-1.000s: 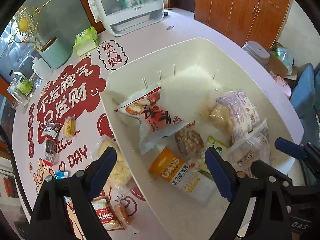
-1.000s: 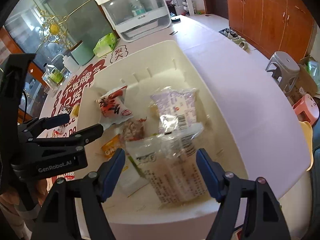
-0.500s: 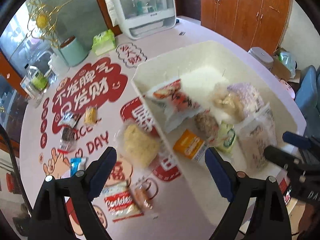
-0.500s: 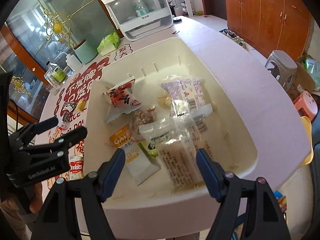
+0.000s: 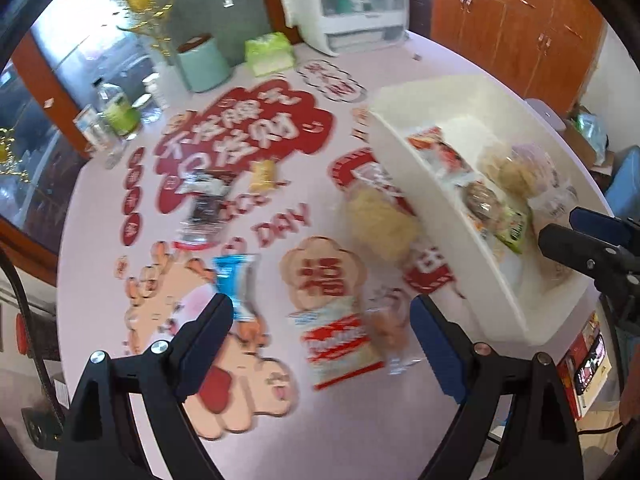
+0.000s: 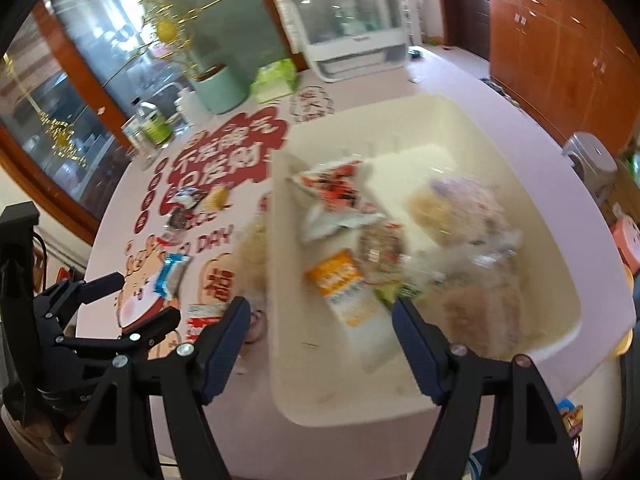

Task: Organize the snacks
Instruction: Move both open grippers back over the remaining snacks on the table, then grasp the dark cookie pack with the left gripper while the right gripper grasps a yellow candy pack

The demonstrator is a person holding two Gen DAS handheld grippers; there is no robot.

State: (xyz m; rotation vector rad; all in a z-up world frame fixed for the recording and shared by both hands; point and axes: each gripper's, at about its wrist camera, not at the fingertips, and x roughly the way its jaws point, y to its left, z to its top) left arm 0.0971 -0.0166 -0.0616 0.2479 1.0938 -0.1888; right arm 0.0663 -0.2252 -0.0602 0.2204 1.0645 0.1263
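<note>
My left gripper [image 5: 322, 316] hangs open and holds nothing, above loose snacks on the table: a red-and-white cookie packet [image 5: 340, 344], a clear-wrapped snack [image 5: 390, 330], a blue packet [image 5: 236, 284] and a pale yellow puffed bag [image 5: 380, 224]. Farther off lie a dark packet [image 5: 204, 208] and a small yellow sweet [image 5: 262, 172]. My right gripper [image 6: 320, 320] is open and holds nothing, over the near left wall of the white bin [image 6: 276, 264]. Several snacks lie in the bin, among them an orange oat packet [image 6: 340, 284], a red-and-white bag [image 6: 340, 188] and a clear cracker bag [image 6: 480, 304].
At the table's far side stand a mint canister [image 5: 202, 64], a green tissue pack [image 5: 268, 52], a white cabinet-like appliance [image 5: 348, 4] and bottles [image 5: 116, 112]. The round table's edge runs close on the left and front. A grey stool [image 6: 592, 160] stands beyond the right edge.
My left gripper has swung left, from over the bin to over the loose snacks on the table. The right gripper has shifted left toward the bin's near left wall. Both stayed open.
</note>
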